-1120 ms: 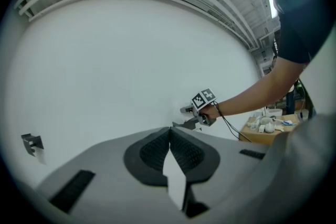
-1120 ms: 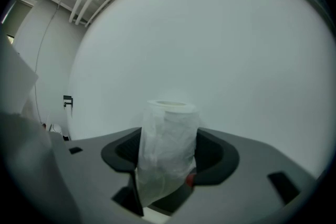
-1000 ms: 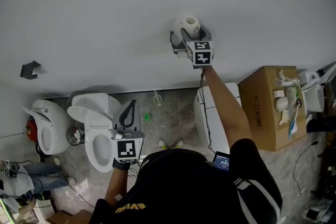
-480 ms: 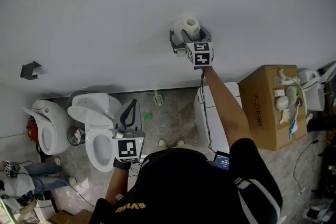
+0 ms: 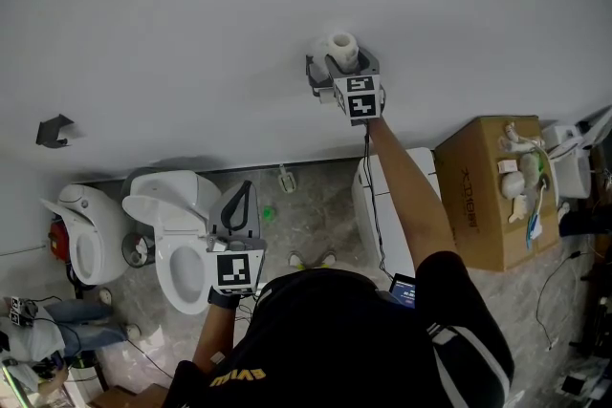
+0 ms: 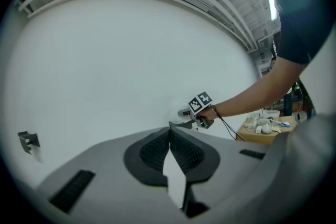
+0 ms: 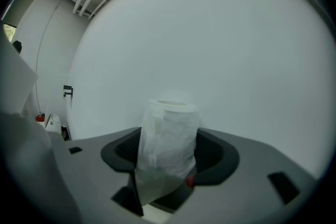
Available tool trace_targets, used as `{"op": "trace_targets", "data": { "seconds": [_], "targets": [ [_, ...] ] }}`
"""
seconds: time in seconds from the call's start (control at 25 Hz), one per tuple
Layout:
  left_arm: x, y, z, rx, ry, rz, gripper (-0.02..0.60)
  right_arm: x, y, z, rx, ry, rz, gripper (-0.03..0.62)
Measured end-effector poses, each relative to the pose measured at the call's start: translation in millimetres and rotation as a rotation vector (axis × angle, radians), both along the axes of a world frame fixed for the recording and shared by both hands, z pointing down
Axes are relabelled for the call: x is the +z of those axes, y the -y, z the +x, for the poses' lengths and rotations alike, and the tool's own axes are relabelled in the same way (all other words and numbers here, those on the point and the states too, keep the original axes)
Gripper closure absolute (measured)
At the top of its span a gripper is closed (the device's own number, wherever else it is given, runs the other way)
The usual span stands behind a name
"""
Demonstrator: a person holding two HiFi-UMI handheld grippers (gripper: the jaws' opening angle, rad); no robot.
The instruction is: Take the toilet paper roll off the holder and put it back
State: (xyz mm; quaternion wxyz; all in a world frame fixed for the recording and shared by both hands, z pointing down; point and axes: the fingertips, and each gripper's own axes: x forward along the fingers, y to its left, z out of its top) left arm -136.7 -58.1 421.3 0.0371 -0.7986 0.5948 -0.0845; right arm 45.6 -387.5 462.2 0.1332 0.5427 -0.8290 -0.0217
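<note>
A white toilet paper roll (image 5: pixel 341 46) in thin clear plastic wrap stands upright between the jaws of my right gripper (image 5: pixel 339 64), held up close to the white wall. In the right gripper view the roll (image 7: pixel 169 139) fills the space between the dark pads (image 7: pixel 212 157), which press on its sides. The small black holder (image 5: pixel 53 129) is fixed to the wall far to the left, and it also shows as the holder (image 7: pixel 67 91) in the right gripper view. My left gripper (image 5: pixel 236 205) hangs low over the toilets, its jaws shut with nothing in them (image 6: pixel 169 131).
Two white toilets (image 5: pixel 182 244) (image 5: pixel 81 229) stand on the floor below the left gripper. A white unit (image 5: pixel 382 215) and an open cardboard box (image 5: pixel 483 196) with bottles are at the right. Another person's legs (image 5: pixel 57 320) are at the lower left.
The right gripper with the roll has drifted slightly to the left along the wall. The left gripper has stayed where it was.
</note>
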Motion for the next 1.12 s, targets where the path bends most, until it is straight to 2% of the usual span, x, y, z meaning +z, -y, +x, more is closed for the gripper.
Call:
{"op": "trace_targets", "data": {
  "seconds": [0.32, 0.52, 0.72, 0.96, 1.12],
  "targets": [
    [6.5, -3.3, -1.7, 0.002, 0.014, -0.022, 0.569, -0.3, -1.0, 0.0, -0.006, 0.005, -0.001, 0.324],
    [4.1, -5.4, -1.0, -0.004, 0.007, -0.012, 0.569, 1.0, -2.7, -4.0, -0.009, -0.007, 0.002, 0.284],
    [4.2, -10.6, -5.3, -0.013, 0.007, -0.015, 0.569, 4.1, -10.9, 9.0, 0.036, 0.048, -0.055, 0.267],
    [3.4, -12.0, -4.6, -0.008, 0.002, -0.013, 0.569, -2.5, -28.5, 12.8, 0.029, 0.059, -0.045, 0.269],
    [5.6, -12.6, 1.3, 0.009, -0.004, -0.016, 0.569, -11.4, -45.9, 16.0, 0.028, 0.103, -0.048, 0.270]
  ]
}}
